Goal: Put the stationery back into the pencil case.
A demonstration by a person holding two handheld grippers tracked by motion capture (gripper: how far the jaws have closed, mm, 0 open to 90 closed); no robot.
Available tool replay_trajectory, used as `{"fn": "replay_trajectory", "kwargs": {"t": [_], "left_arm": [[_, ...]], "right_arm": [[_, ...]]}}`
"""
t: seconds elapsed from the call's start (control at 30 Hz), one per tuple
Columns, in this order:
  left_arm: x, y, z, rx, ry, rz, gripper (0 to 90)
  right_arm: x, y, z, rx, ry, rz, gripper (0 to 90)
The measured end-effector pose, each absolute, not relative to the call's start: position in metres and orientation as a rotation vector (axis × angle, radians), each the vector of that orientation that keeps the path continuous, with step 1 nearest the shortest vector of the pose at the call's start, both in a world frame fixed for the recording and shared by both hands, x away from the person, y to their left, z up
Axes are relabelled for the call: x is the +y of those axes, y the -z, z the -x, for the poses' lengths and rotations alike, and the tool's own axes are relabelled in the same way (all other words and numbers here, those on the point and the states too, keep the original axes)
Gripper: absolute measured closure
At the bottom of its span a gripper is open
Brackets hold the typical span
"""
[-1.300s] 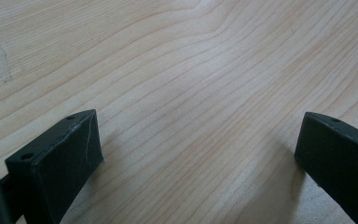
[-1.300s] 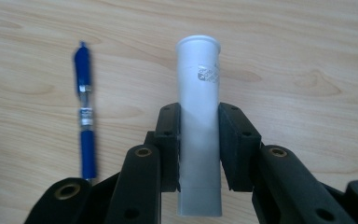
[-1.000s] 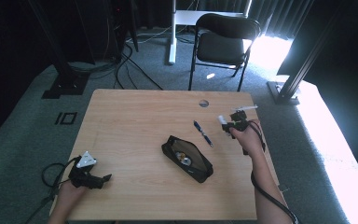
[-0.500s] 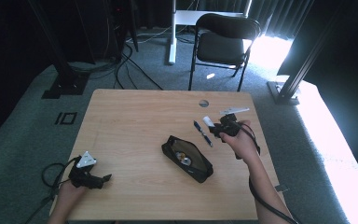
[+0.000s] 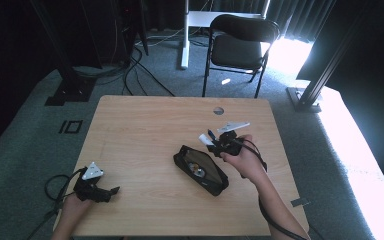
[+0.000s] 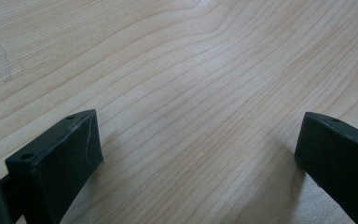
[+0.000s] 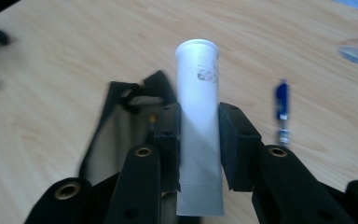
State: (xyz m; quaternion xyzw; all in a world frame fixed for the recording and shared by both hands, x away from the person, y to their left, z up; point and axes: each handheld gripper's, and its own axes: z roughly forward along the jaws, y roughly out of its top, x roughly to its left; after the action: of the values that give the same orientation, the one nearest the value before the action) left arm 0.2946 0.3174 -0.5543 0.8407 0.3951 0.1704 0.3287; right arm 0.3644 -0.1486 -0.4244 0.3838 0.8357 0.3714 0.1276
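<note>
My right gripper point(image 5: 213, 143) is shut on a white tube point(image 5: 203, 138), just off the far right end of an open black pouch point(image 5: 200, 170) at the table's middle. In the right gripper view the tube point(image 7: 197, 70) stands upright between the pads point(image 7: 235, 144) of my right gripper point(image 7: 198, 140). The pouch point(image 7: 121, 121) lies below it to the left, and a blue pen point(image 7: 282, 109) lies on the wood to the right. My left gripper point(image 5: 109, 191) rests open near the table's front left corner. Its jaws point(image 6: 196, 154) stand wide apart over bare wood.
The wooden table point(image 5: 145, 125) has a round cable hole point(image 5: 218, 110) near its far edge. A black chair point(image 5: 240, 45) stands behind the table. Cables point(image 5: 145, 70) lie on the floor at the far left.
My right gripper has carried the white tube left and nearer, from the table's right side to the pouch's far end. The left gripper has stayed put.
</note>
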Motion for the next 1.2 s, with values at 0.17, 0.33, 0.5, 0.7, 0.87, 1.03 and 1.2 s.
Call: {"fn": "replay_trajectory", "kwargs": {"t": [0.17, 0.33, 0.5, 0.7, 0.87, 1.03, 1.2], "left_arm": [[0.317, 0.554, -0.295, 1.036, -0.444, -2.198, 0.7], [0.317, 0.554, -0.295, 1.037, -0.445, -2.198, 0.6], [0.317, 0.554, -0.295, 1.035, -0.445, -2.199, 0.7], [0.317, 0.554, -0.295, 1.036, -0.445, -2.199, 0.7], [0.317, 0.554, -0.294, 1.037, -0.444, -2.198, 0.7], [0.317, 0.554, -0.295, 1.037, -0.443, -2.198, 0.7], [0.317, 0.554, -0.295, 1.037, -0.443, -2.198, 0.6]], "right_arm": [[-0.132, 0.430, -0.355, 2.482, -1.096, -1.064, 70.2], [-0.121, 0.439, -0.351, 2.521, -1.061, -1.027, 70.2], [-0.115, 0.452, -0.351, 2.569, -0.997, -1.009, 70.2], [-0.110, 0.466, -0.354, 2.601, -0.944, -1.015, 70.2], [-0.104, 0.474, -0.359, 2.636, -0.878, -1.029, 70.2], [-0.098, 0.483, -0.362, 2.653, -0.824, -1.017, 70.2], [-0.092, 0.492, -0.365, 2.681, -0.783, -1.026, 70.2]]}}
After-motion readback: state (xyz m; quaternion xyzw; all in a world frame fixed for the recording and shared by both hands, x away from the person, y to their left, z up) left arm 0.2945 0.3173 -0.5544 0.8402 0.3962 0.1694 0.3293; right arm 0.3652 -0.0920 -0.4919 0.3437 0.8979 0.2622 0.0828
